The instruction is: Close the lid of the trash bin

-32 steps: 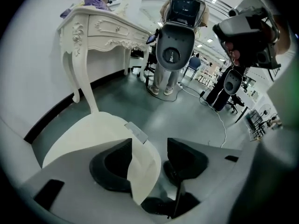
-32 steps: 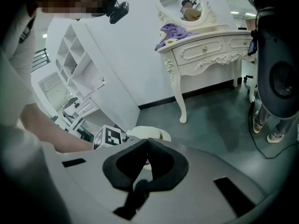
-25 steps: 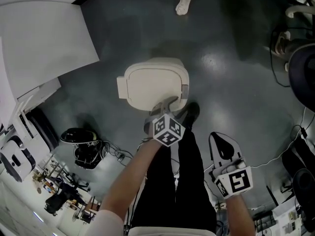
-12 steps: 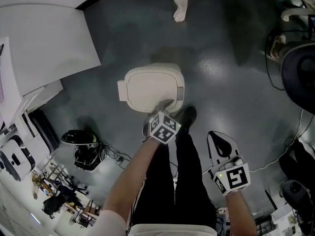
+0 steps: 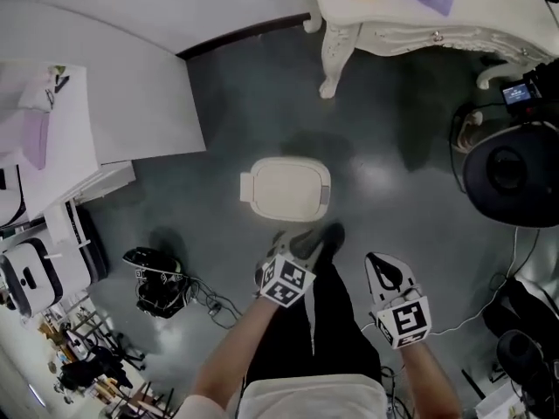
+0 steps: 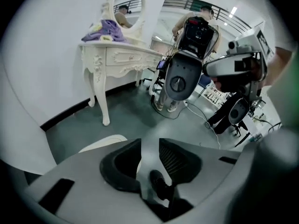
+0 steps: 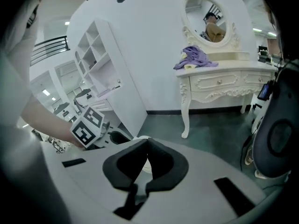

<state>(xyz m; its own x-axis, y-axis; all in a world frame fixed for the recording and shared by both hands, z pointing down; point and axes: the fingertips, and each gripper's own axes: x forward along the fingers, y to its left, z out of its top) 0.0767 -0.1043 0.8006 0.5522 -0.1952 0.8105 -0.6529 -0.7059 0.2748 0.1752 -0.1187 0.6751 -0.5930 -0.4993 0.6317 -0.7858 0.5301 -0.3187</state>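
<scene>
The left tool (image 6: 149, 147) is standing narrowly apart, its jaws having just been closing, with nothing gripped between them; a black shoe (image 6: 158, 183) is showing through the gap. The right tool (image 7: 145, 146) is holding its jaws together, empty. At 12 o'clock of the left tool, well apart from it, the trash bin (image 5: 325, 192) is sitting on the grey floor (image 5: 393, 173), its cream lid (image 5: 279, 183) lying flat and shut.
</scene>
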